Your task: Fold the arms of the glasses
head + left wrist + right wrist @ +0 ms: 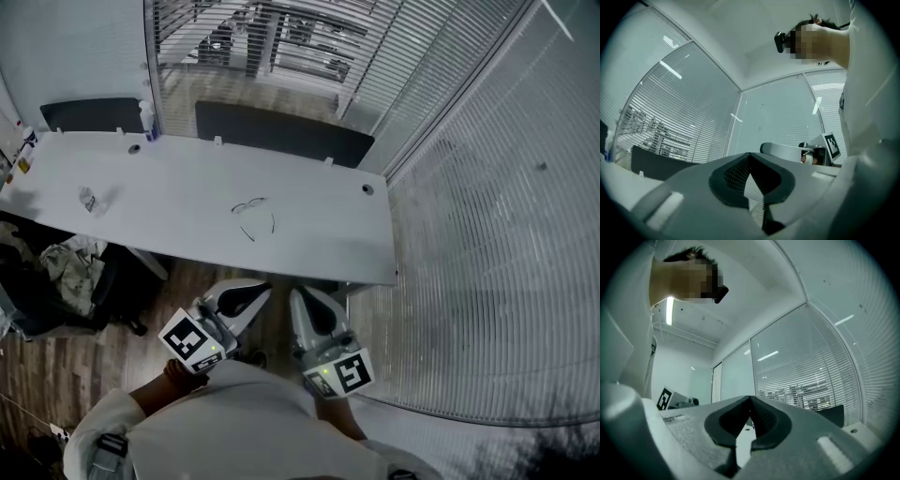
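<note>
The glasses (pixel 253 217) lie on the white table (pixel 319 234), near its middle, with thin dark arms spread open toward the front edge. Both grippers are held close to the person's body, below the table's front edge and well short of the glasses. My left gripper (pixel 249 294) is shut with nothing in it; in its own view the jaw tips (pixel 750 155) meet against the glass wall. My right gripper (pixel 303 300) is also shut and empty, its tips (pixel 750 399) touching. The right gripper (pixel 797 150) shows beside the left one in the left gripper view.
A small crumpled clear thing (pixel 91 199) lies on the table's left part, and a bottle (pixel 148 120) stands at its far edge. Dark chair backs (pixel 281 131) stand behind the table. A chair with clothes (pixel 70 262) is at the left. Glass walls with blinds (pixel 487 216) close the right side.
</note>
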A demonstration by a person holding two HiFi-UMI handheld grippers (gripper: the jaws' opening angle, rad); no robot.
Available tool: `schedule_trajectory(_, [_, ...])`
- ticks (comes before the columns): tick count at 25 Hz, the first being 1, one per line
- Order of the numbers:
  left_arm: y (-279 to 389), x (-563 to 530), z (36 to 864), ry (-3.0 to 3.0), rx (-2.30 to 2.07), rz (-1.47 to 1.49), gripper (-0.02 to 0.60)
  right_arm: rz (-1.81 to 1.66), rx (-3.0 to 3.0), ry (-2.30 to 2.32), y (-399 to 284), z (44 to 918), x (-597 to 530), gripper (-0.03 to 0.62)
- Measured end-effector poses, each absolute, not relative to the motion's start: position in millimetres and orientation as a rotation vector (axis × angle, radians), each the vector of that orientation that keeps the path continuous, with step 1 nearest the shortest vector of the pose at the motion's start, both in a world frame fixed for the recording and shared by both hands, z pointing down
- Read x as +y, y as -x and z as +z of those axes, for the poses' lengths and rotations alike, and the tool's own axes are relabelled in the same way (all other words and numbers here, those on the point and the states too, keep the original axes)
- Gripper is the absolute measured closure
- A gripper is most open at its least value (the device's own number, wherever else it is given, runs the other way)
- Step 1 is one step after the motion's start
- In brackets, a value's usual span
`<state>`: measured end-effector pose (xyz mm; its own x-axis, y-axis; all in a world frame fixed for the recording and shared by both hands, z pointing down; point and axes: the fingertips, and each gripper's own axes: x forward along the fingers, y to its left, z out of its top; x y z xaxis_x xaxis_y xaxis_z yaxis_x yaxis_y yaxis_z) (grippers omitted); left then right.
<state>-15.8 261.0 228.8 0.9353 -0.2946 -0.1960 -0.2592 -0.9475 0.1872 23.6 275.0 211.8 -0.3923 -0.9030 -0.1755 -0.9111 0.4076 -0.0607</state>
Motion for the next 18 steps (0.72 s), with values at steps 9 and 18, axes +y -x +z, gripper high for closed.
schedule_trajectory(9, [-8.5,266.2,227.0,-2.933,-0.477,-0.322,0.578,0.026,2.465,1.582,-51.1,209.2,282.3,0.592])
schedule_trajectory(18, [-24.1,263.4,228.4,-2.913,-0.562,-0.321,0.578,0.006,2.469,1.568,-74.6,212.6,284.2,0.592])
